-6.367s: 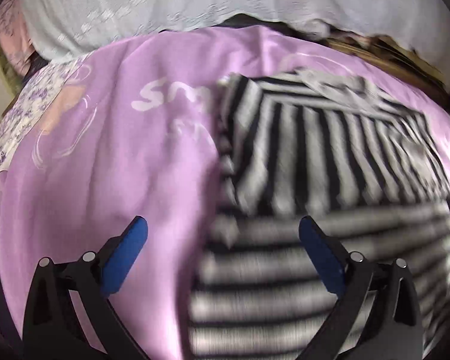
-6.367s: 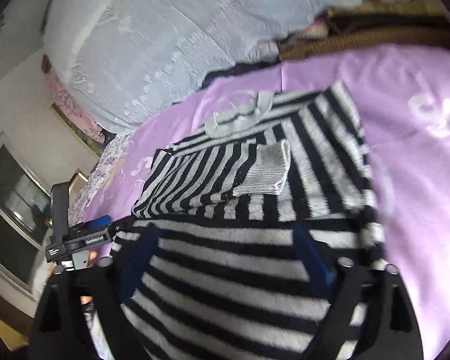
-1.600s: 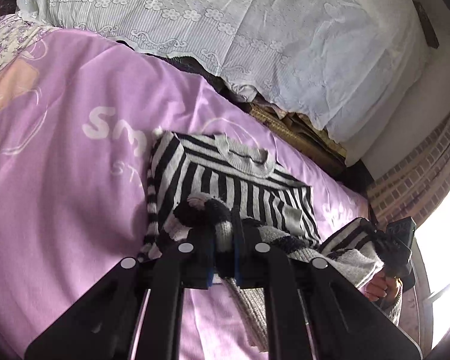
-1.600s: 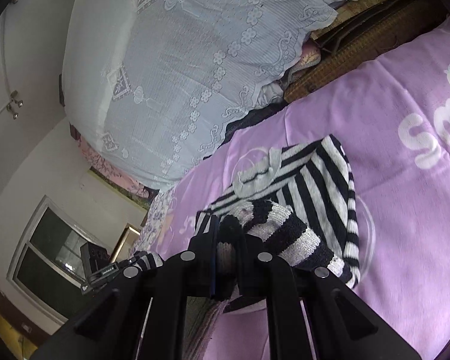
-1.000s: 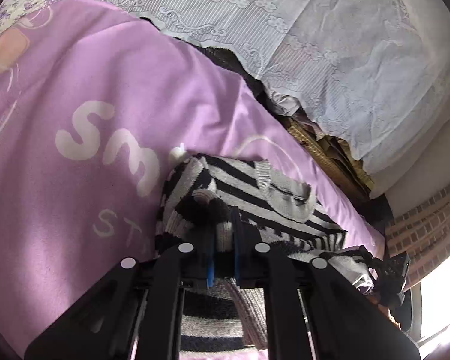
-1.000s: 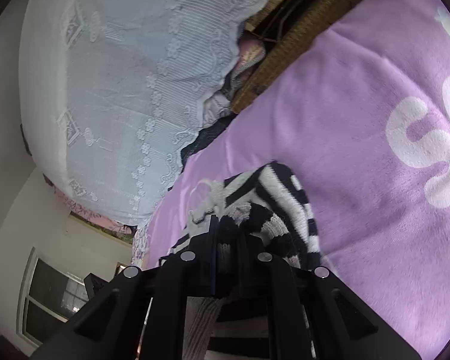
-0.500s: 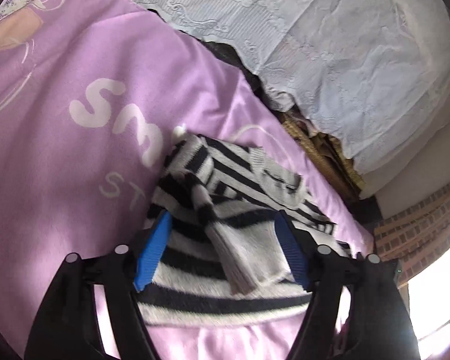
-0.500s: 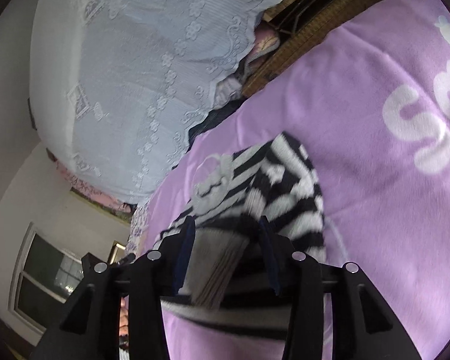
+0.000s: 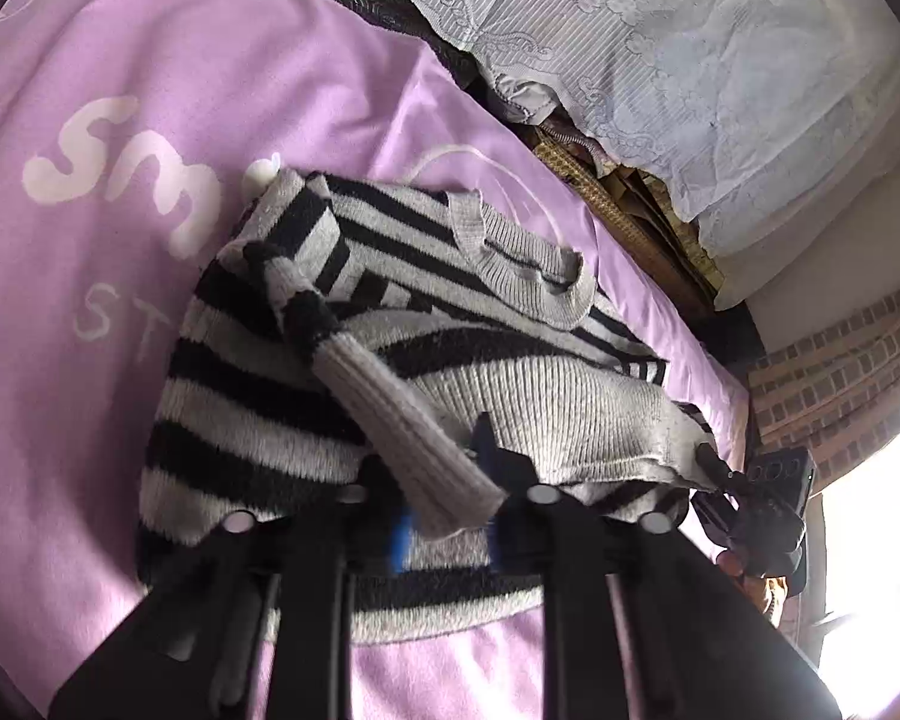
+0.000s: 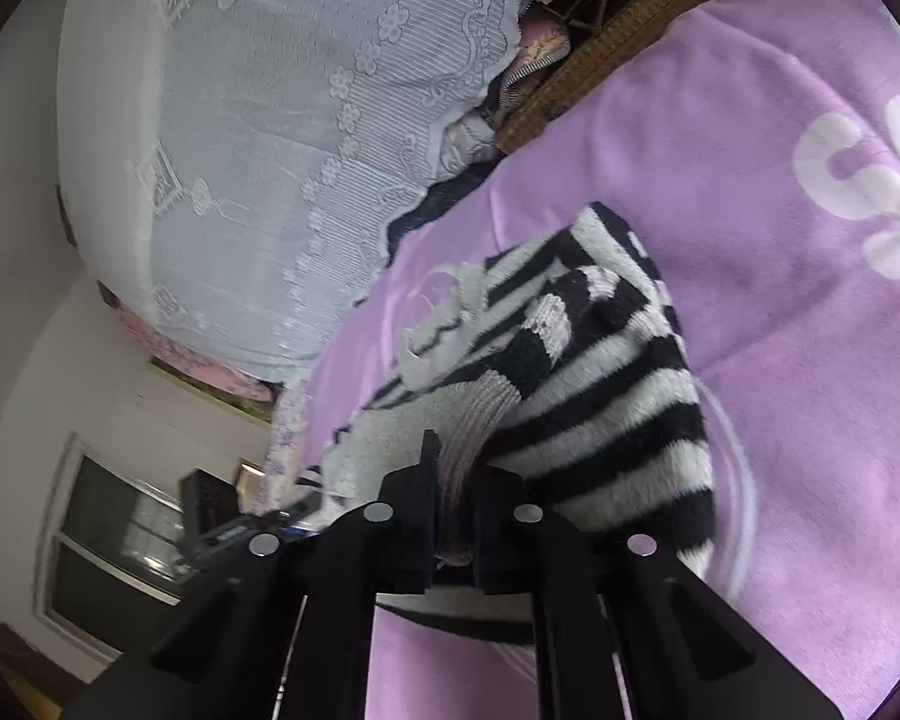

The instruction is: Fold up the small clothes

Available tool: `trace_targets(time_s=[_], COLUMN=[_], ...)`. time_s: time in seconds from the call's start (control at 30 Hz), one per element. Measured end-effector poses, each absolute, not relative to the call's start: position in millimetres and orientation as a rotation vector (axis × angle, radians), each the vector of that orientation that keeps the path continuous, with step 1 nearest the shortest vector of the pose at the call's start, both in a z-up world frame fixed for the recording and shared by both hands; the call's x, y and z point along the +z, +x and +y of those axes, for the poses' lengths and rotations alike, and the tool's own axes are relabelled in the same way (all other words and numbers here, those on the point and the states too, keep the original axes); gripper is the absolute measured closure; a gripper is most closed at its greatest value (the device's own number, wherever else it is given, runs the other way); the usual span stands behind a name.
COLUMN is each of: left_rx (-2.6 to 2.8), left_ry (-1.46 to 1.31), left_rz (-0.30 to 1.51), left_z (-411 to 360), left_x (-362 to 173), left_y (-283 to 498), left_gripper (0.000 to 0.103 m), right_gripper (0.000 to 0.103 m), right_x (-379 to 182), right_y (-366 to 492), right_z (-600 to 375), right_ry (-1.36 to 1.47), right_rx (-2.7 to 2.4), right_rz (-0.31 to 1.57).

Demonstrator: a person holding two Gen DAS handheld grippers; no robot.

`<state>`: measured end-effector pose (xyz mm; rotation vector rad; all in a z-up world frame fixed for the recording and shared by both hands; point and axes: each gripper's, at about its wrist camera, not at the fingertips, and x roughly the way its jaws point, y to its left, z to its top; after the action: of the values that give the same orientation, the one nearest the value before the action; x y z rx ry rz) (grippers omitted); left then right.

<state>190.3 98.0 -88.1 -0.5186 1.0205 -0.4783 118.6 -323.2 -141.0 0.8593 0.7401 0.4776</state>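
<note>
1. The striped sweater [image 9: 342, 360] lies folded on the purple blanket [image 9: 120, 192]; my fingers hide its near edge.
2. My left gripper [image 9: 447, 531] has just closed on a grey ribbed cuff [image 9: 402, 420].
3. My right gripper [image 10: 450, 516] has likewise just closed, pinching ribbed knit.
4. Only the right view shows a window [image 10: 108, 534].

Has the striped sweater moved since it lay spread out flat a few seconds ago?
Yes. The striped sweater is now folded up toward its collar, near the white lettering on the purple blanket.
</note>
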Motion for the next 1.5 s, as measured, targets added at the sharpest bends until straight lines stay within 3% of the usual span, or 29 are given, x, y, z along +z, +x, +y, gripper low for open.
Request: trace_targets(time_s=[0.23, 0.33, 0.43, 0.47, 0.53, 0.57, 0.63, 0.67, 0.7, 0.83, 0.97, 1.07, 1.1, 1.13, 1.17, 1.23, 1.4, 1.47, 1.5], left_rx=[-0.412, -0.343, -0.272, -0.269, -0.270, -0.269, -0.251, -0.240, -0.239, -0.377, -0.475, -0.250, -0.238, -0.258, -0.271, -0.282, -0.306, -0.368, -0.367], left_ry=[-0.494, -0.500, -0.472, -0.446, -0.415, -0.409, -0.407, -0.420, -0.436, -0.534, -0.441, -0.255, -0.284, -0.350, -0.415, -0.471, -0.357, -0.261, -0.217], left_rz=[0.899, 0.949, 0.979, 0.961, 0.931, 0.912, 0.836, 0.749, 0.692, 0.618, 0.748, 0.904, 0.954, 0.965, 0.947, 0.946, 0.864, 0.826, 0.814], left_z=[99, 99, 93, 90, 87, 88, 93, 100, 106, 122, 84, 52, 55, 64, 73, 82, 67, 48, 40], left_x=[-54, -75, -108, -109, -103, -97, -82, -67, -59, -38, -56, -89, -100, -105, -104, -106, -86, -70, -66], left_y=[237, 267, 282, 281, 277, 274, 263, 249, 239, 218, 232, 266, 278, 288, 292, 297, 253, 226, 215], left_gripper=[0.093, 0.088, 0.085, 0.085, 0.085, 0.081, 0.054, 0.032, 0.022, 0.019, 0.019, 0.019, 0.019, 0.019, 0.019, 0.019, 0.021, 0.016, 0.008], right_gripper=[0.094, 0.087, 0.090, 0.087, 0.070, 0.067, 0.057, 0.056, 0.056, 0.056, 0.056, 0.056, 0.061, 0.087, 0.092, 0.091, 0.084, 0.072, 0.060], right_x=[-117, -143, -170, -168, -160, -157, -151, -147, -144, -125, -111, -129, -140, -159, -169, -167, -135, -116, -109], right_y=[182, 216, 226, 224, 221, 217, 204, 199, 197, 184, 198, 226, 235, 246, 249, 245, 218, 197, 183], right_z=[-319, -316, -319, -319, -321, -323, -331, -334, -335, -321, -266, -246, -252, -268, -286, -305, -276, -250, -236], right_ry=[0.899, 0.920, 0.952, 0.949, 0.943, 0.957, 0.980, 0.973, 0.964, 0.891, 0.714, 0.642, 0.669, 0.775, 0.896, 0.956, 0.708, 0.530, 0.452], right_rx=[0.424, 0.327, 0.292, 0.304, 0.347, 0.362, 0.347, 0.331, 0.325, 0.380, 0.499, 0.471, 0.421, 0.380, 0.363, 0.364, 0.391, 0.393, 0.395], right_rz=[0.647, 0.684, 0.669, 0.659, 0.632, 0.598, 0.523, 0.502, 0.487, 0.465, 0.560, 0.679, 0.720, 0.762, 0.762, 0.700, 0.657, 0.645, 0.638])
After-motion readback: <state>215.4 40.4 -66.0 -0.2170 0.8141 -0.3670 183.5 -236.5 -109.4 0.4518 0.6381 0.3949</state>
